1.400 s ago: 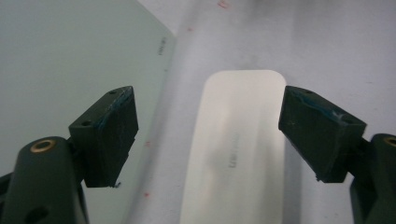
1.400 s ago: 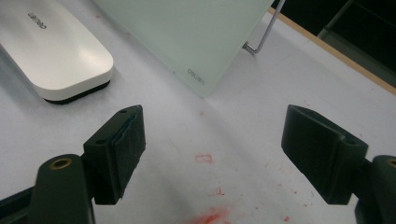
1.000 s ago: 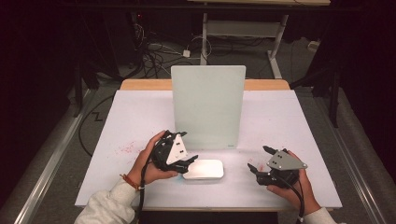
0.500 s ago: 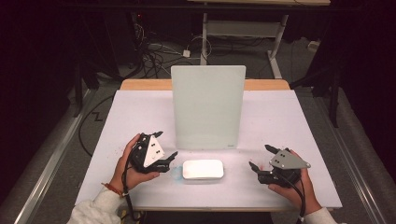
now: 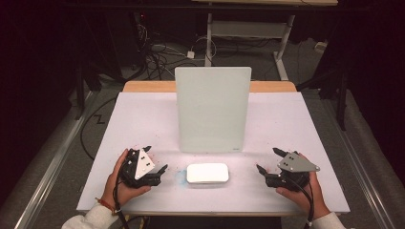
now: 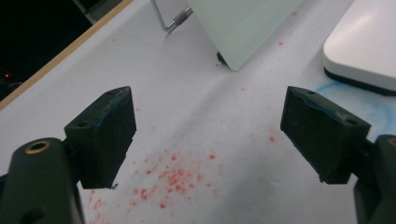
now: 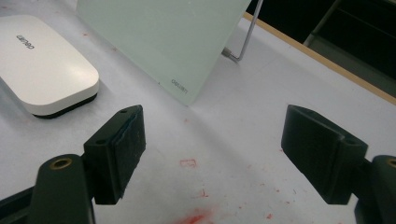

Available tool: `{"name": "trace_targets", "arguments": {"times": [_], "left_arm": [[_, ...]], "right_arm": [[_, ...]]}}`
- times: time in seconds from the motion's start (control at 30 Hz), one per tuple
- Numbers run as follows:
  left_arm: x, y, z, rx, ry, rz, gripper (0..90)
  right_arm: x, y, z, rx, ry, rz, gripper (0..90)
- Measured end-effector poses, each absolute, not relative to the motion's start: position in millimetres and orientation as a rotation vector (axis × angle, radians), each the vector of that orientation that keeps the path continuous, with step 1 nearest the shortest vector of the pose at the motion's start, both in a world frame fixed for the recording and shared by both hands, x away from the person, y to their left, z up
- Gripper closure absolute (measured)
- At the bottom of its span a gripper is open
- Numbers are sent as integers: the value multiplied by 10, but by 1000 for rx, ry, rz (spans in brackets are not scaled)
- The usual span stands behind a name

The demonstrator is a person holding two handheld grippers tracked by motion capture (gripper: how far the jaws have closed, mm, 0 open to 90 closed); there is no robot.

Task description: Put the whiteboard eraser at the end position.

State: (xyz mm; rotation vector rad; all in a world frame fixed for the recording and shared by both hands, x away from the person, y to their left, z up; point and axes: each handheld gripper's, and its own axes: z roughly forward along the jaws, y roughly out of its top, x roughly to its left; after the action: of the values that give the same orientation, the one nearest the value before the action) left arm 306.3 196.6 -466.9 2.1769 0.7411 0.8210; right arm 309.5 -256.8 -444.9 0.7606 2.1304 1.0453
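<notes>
While both the left gripper and right gripper stand wide open and empty, we judge the eraser — lying on the counter between them — light, rigid, smooth-topped; we grasp its long sides.

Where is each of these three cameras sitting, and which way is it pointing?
High view: above the person's side, looking forward and down at the table, board, eraser; both hands and both grippers, left and right, show.
Left gripper view: rides the left gripper, facing the red-speckled table; its open jaws show.
Right gripper view: rides the right gripper, facing the table; its open jaws show.
Both gripper views share the board and eraser.
</notes>
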Motion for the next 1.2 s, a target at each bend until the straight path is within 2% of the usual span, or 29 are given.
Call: {"name": "trace_targets", "arguments": {"times": [1.2], "left_arm": [[3110,1970,-4716,2160,771,792,179]], "right_arm": [[3115,-2598,-4448,788,2115,1047,225]]}}
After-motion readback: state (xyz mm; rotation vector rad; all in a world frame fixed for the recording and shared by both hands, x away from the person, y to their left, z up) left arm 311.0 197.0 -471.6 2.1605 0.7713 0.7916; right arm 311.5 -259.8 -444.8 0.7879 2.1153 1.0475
